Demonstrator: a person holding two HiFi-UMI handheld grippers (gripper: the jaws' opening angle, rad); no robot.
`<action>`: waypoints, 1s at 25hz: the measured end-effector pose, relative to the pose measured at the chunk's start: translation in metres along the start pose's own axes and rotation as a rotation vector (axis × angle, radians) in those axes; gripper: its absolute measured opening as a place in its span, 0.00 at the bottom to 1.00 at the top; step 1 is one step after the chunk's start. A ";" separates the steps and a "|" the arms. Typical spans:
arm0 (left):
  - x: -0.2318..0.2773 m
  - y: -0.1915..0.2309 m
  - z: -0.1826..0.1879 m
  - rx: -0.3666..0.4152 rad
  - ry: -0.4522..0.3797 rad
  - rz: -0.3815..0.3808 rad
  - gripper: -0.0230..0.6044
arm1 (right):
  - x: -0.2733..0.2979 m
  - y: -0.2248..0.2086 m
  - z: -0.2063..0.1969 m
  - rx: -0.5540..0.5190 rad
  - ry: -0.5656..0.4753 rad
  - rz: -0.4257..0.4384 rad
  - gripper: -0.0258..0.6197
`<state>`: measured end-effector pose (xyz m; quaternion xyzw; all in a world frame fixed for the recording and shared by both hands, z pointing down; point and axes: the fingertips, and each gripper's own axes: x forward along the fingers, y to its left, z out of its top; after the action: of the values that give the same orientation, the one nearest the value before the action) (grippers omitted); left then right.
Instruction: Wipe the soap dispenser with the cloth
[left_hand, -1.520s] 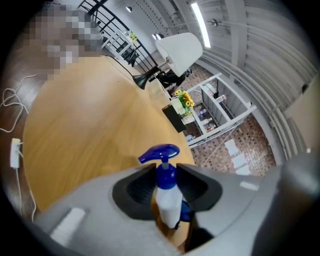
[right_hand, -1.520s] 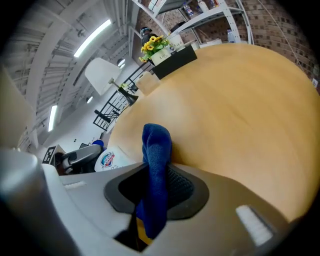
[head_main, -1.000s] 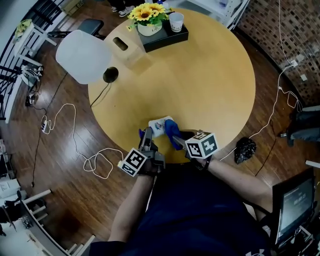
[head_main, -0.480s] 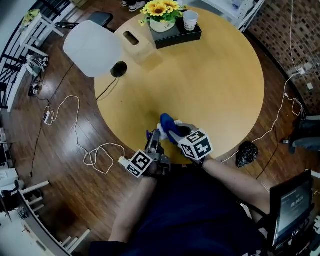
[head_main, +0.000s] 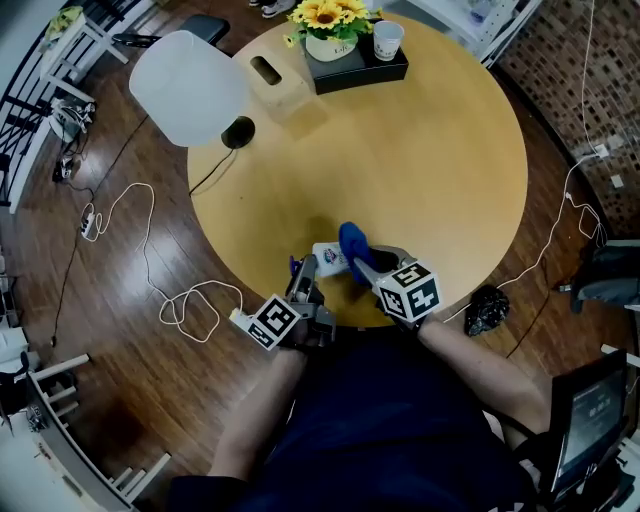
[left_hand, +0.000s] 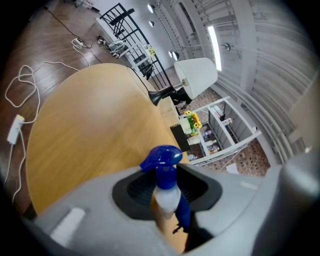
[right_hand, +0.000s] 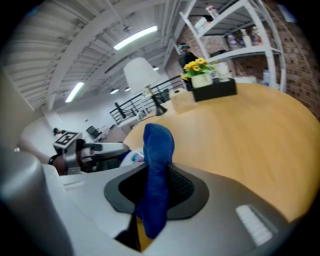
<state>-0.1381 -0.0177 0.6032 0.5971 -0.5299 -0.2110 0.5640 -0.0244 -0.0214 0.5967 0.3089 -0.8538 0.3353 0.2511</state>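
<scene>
Left gripper (head_main: 301, 270) holds one soap dispenser (head_main: 330, 258); right gripper (head_main: 366, 268), one cloth (head_main: 353, 244).

Soap dispenser (left_hand: 166, 186), white body, blue pump; cloth (right_hand: 156, 175), blue; tabletop (head_main: 420, 160), pale yellow wood; sunflowers (head_main: 330, 14), yellow.

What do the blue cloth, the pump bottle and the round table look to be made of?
The blue cloth: soft woven or microfibre fabric, matt; a fine nubby texture shows and it folds limply.
The white soap dispenser with blue pump: probably plastic, smooth, slightly glossy; highlight on the pump head.
The round tan table: wood or wood-look laminate, smooth satin surface; which one is unclear.
</scene>
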 end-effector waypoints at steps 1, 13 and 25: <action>0.000 0.000 0.001 -0.004 0.002 -0.001 0.24 | 0.004 0.022 0.005 -0.069 0.003 0.057 0.18; -0.002 0.010 0.000 -0.069 -0.001 0.019 0.24 | 0.020 0.044 -0.023 -0.292 0.065 0.113 0.18; 0.001 0.007 -0.001 -0.035 0.016 0.011 0.24 | 0.003 -0.034 -0.049 -0.173 0.101 -0.059 0.18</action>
<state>-0.1394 -0.0162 0.6102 0.5860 -0.5251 -0.2125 0.5795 0.0082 -0.0063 0.6447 0.2937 -0.8565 0.2679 0.3292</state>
